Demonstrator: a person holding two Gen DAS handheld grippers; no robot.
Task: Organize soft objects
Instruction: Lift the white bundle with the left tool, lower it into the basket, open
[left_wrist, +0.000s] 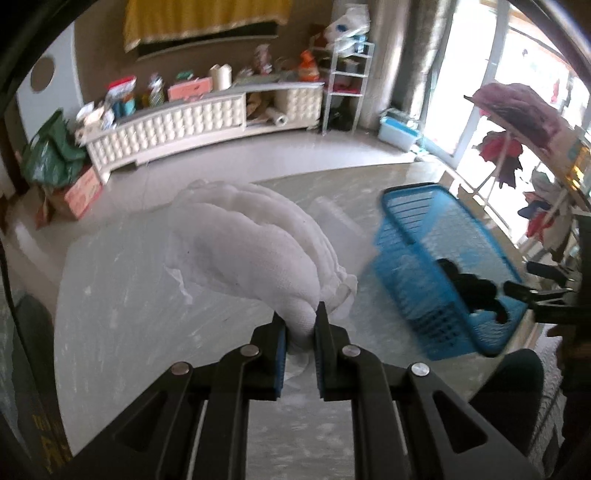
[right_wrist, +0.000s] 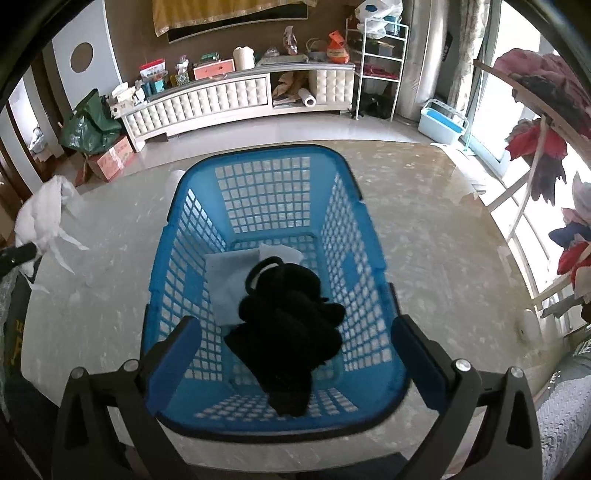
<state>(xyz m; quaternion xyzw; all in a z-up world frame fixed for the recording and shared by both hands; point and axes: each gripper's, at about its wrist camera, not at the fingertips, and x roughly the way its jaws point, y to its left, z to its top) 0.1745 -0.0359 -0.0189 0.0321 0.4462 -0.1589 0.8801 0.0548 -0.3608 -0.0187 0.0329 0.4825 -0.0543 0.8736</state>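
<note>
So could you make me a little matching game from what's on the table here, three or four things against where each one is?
Things:
1. white cloth
2. black garment
3. blue basket
4. right gripper

Places or states:
A. standing on the marble table
B. open, holding nothing
C. pinched in the left gripper
D. lying inside the basket

Pairs: 1-C, 2-D, 3-A, 4-B

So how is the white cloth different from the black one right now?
The white cloth is pinched in the left gripper and hangs bunched above the table, outside the blue basket. The black cloth lies loose in that basket, on a pale sheet, and nothing holds it: the right gripper stands wide open over it. Both are soft, crumpled fabric.
</note>
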